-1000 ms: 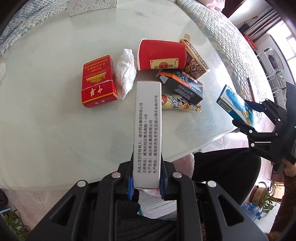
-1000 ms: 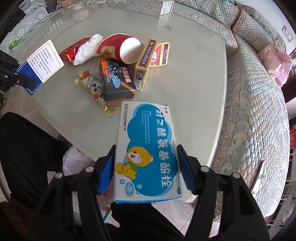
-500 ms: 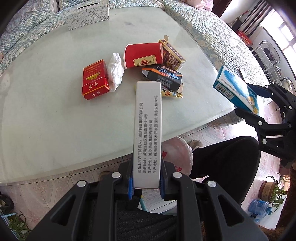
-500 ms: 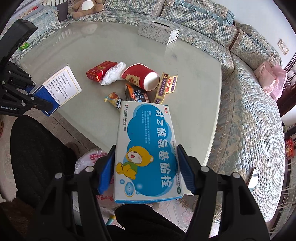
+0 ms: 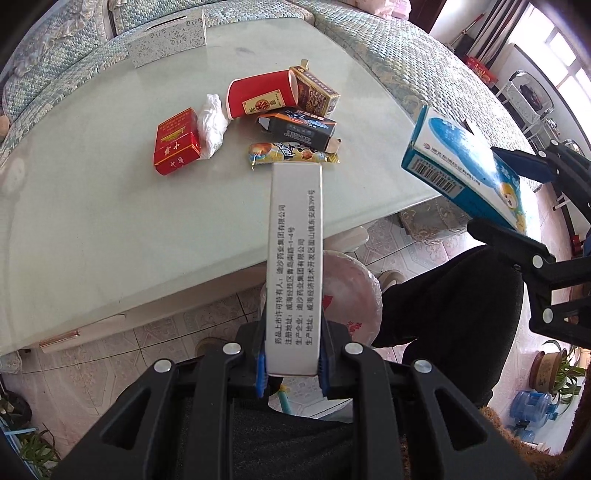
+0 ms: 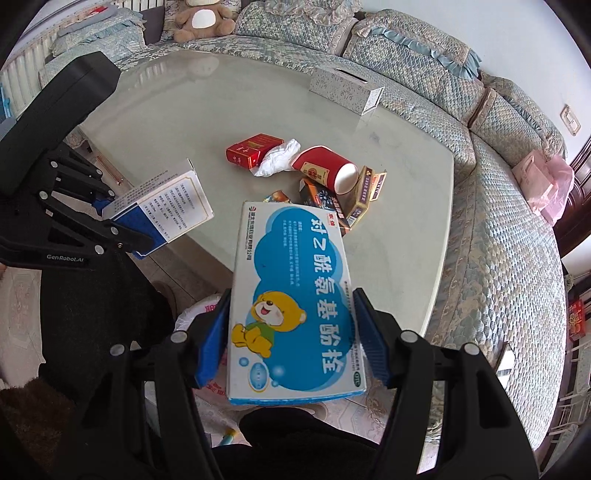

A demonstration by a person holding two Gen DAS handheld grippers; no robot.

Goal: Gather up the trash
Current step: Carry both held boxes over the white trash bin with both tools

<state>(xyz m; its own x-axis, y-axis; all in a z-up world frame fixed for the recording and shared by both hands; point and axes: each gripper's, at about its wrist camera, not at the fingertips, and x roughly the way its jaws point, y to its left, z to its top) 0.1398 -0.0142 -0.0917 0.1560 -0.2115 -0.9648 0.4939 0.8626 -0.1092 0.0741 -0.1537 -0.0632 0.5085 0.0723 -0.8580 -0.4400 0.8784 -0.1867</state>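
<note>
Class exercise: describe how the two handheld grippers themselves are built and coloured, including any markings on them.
Both the left gripper and right gripper are matte black linkage frames with open triangular cut-outs and round silver rivets at the joints. Their fingers carry ribbed blue pads. White lettering "GenRobot.AI" marks the left one's side in the right wrist view.

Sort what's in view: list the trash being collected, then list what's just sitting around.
Trash:
white medicine box, in left gripper
blue bear medicine box, in right gripper
red cigarette pack
crumpled tissue
red paper cup
snack wrapper

Just there:
tissue box
teddy bear
</note>
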